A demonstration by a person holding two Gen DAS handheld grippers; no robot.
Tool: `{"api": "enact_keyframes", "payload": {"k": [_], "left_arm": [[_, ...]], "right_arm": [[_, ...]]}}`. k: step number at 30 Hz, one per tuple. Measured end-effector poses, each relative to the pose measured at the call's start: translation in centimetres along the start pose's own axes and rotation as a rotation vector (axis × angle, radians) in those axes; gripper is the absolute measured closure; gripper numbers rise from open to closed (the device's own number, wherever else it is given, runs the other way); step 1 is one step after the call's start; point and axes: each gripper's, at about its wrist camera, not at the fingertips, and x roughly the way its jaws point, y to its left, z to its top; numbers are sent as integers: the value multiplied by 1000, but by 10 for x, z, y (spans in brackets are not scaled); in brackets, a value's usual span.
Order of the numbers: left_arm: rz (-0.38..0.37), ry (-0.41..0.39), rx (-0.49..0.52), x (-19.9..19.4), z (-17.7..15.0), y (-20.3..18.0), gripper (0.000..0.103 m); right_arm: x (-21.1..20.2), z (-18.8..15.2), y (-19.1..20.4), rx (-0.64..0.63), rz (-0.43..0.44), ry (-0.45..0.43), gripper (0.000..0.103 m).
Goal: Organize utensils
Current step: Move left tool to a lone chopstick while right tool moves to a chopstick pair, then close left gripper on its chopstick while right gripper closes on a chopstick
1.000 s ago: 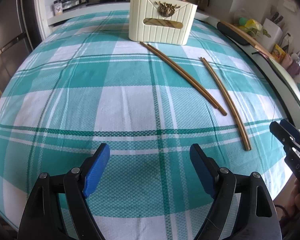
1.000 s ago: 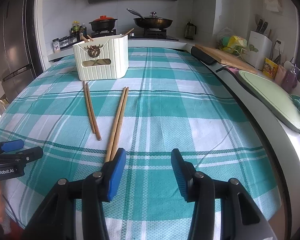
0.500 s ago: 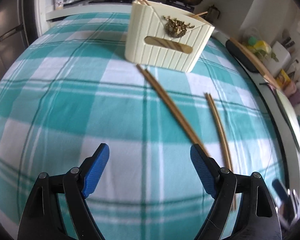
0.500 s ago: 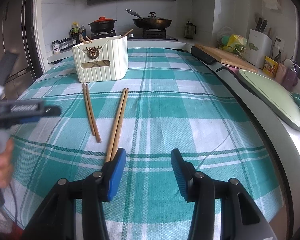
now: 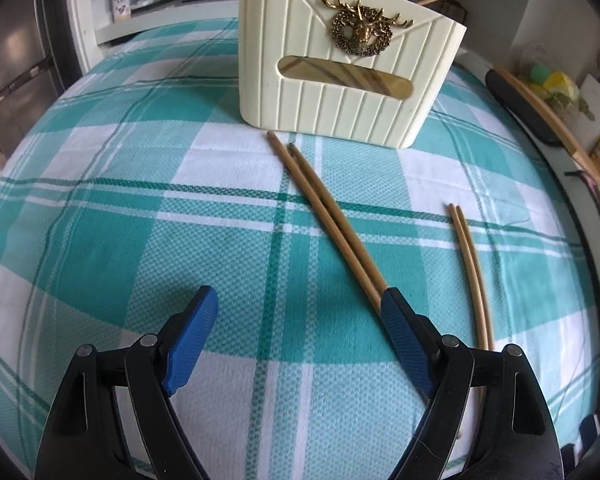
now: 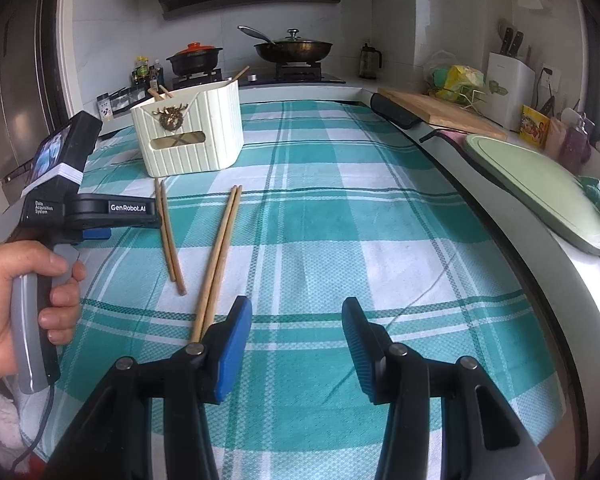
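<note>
Two pairs of chopsticks lie just before the cream utensil holder. Left gripper gapes empty beside the nearer pair; right gripper half-open, empty.

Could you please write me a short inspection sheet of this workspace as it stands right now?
Surface: teal and white checked tablecloth, flat.
Job's things: cream utensil holder upright with chopsticks inside; near chopstick pair and far chopstick pair lying loose on the cloth.
Clutter: nothing seen on the cloth.
Grippers: left gripper jaws open, empty, beside the near pair; right gripper jaws open, empty.
Cables: one from the left gripper's handle.
Surroundings: stove with pots, cutting board, knife block.
</note>
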Motion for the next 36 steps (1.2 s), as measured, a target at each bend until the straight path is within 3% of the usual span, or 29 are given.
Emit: {"api": "enact_keyframes", "payload": {"k": [10, 19, 30, 32, 36], "left_arm": [[61, -28, -18, 8, 3, -8, 8], [107, -43, 19, 4, -8, -4, 9], [59, -40, 108, -6, -13, 8, 38], [54, -37, 115, -7, -14, 13, 39], [44, -33, 147, -9, -15, 20, 47]], "right_arm": [[5, 0, -5, 1, -10, 3, 55], [8, 2, -2, -21, -16, 4, 55], [77, 46, 22, -56, 248, 190, 56], [88, 50, 32, -91, 263, 220, 71], [105, 51, 43, -121, 249, 283, 82]]}}
